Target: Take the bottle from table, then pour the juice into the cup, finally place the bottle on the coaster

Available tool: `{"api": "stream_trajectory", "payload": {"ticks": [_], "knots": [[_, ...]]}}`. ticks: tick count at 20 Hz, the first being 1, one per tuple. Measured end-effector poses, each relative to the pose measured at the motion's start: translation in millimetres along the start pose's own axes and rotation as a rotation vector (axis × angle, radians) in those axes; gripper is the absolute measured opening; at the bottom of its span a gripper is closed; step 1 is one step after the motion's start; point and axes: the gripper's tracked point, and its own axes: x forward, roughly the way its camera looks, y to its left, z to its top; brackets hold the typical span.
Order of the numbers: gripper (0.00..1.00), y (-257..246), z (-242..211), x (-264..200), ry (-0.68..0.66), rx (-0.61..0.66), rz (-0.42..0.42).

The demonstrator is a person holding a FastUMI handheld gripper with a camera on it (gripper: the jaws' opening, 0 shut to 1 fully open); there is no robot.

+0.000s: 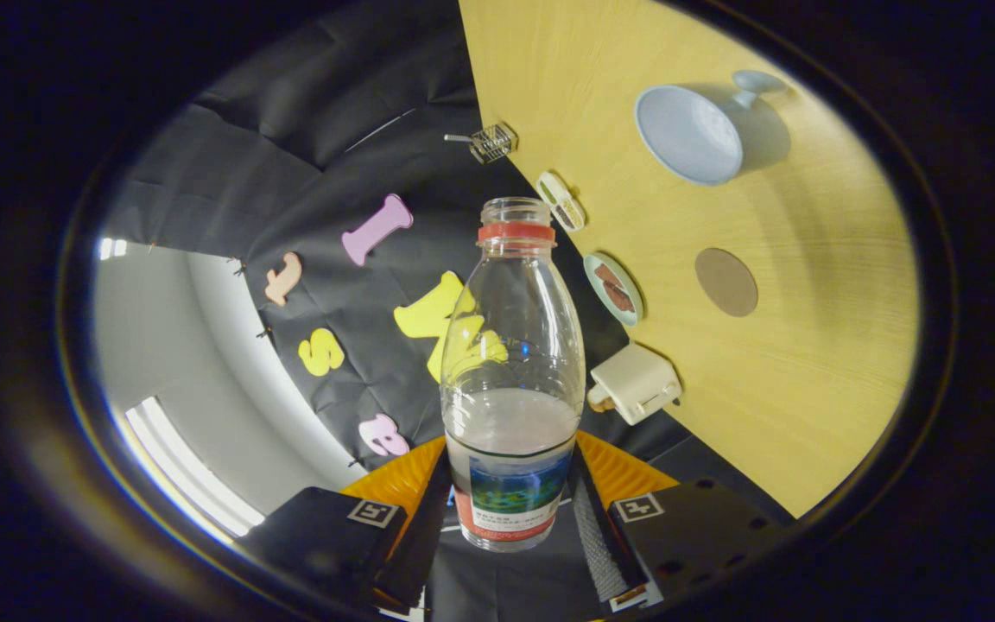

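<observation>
We have the bottle (510,371) clenched between the fingers (510,518), lifted off the table (808,345); pour into cup (689,134) and coaster (725,282) placement left.

Hand-held gripper (510,505) rolled hard sideways, fingers (428,510) clamped on the bottle (510,380) (both sides pressing)

Uncapped bottle (510,380) clamped between hand-held gripper (510,510) fingers, cup (689,134) beyond.
</observation>
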Motion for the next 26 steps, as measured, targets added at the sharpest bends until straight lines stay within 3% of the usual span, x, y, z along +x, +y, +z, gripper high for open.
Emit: {"api": "stream_trajectory", "payload": {"ticks": [7,10,19,24,26], "knots": [[0.75,-8,2,0,-0.002,-0.031,-0.014],[0.75,-19,0,-1,0.008,-0.106,-0.05],[0.76,-66,-15,-8,0.114,-0.594,-0.18],[0.76,-65,-30,-27,0.171,-0.977,-0.154],[0.76,-68,-33,-35,0.191,-1.208,-0.139]]}}
